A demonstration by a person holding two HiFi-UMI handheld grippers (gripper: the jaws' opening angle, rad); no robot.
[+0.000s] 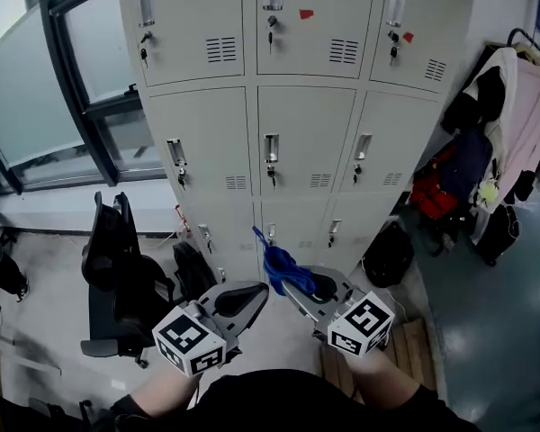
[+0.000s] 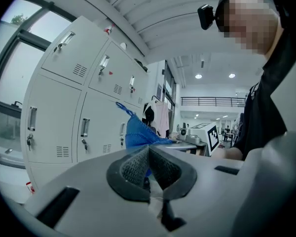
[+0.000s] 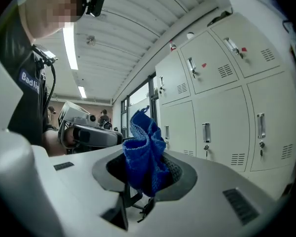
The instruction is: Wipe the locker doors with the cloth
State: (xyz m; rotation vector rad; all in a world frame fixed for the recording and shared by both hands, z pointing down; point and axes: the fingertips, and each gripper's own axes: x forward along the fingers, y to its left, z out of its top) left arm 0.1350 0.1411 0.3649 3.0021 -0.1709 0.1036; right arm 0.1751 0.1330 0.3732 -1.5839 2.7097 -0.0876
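Two jaws of the right gripper clamp the bunched blue cloth, apart from the locker doors. The left gripper alongside is closed, empty.

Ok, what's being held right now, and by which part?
The right gripper pinches the blue cloth by its bunched lower end. The left gripper is shut, empty.

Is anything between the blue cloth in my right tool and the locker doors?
Nothing visible. The right tool grips the blue knitted cloth, with open air up to the pale grey metal locker doors. The black office chair stands off to the left.
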